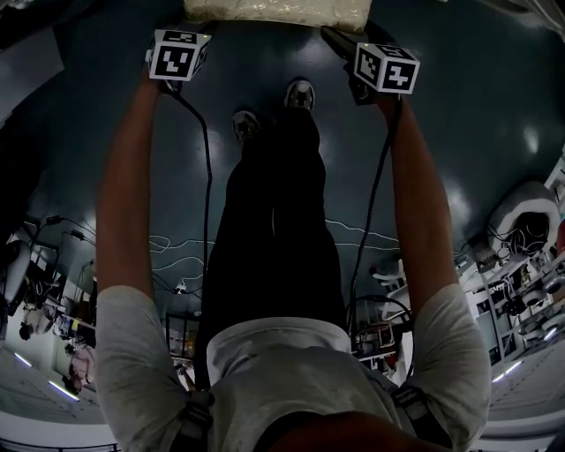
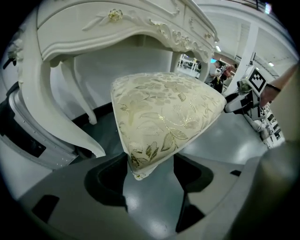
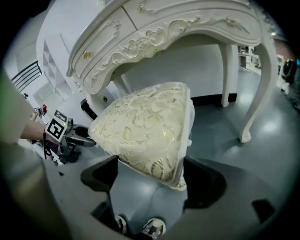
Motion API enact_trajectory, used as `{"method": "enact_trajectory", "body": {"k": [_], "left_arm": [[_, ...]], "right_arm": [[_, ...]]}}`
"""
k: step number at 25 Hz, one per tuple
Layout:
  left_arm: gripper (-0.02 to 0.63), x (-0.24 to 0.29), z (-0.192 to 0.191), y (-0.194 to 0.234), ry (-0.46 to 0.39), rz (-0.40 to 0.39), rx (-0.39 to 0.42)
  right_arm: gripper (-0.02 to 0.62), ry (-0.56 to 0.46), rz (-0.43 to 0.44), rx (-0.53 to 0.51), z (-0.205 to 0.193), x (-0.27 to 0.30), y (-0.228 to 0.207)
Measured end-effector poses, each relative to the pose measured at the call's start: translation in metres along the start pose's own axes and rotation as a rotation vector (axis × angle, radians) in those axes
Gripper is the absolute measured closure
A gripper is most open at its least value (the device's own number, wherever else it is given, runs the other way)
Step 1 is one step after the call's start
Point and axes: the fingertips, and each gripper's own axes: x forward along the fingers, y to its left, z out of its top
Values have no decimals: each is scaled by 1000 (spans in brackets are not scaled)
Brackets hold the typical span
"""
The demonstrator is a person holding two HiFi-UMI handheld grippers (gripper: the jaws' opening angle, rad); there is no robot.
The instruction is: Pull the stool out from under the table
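The stool's cream cushion with gold flower pattern lies at the top edge of the head view, in front of the person's feet. In the left gripper view the stool stands out in front of the ornate white table. My left gripper is open, its jaws standing either side of the cushion's near corner. My right gripper is open too, with the other near corner of the stool between its jaws. The table arches above and behind the stool. Each gripper's marker cube shows in the other's view.
A curved white table leg stands left of the stool, another table leg to its right. The floor is dark and glossy. The person's shoes are close behind the stool. Cables trail on the floor, with cluttered benches further back.
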Motion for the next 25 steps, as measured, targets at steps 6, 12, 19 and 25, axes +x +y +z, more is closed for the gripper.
{"method": "enact_trajectory", "body": {"k": [6,12,19,25], "left_arm": [[307,-1,-1,-6,-6,-7,-25],[307,-6,-11,-17,-12,-14,-67],[307,-11,-25,-23,-3,-12,-90],[307,-19,-40,-32,11,-25,-113]], "right_arm": [[141,24,-9,-28,-7,2,-2],[141,50,-11,-50,-13,0,-4],[141,69,-2,-62,-24,-2,2],[141,86,5,-72,-36,-7,9]]}}
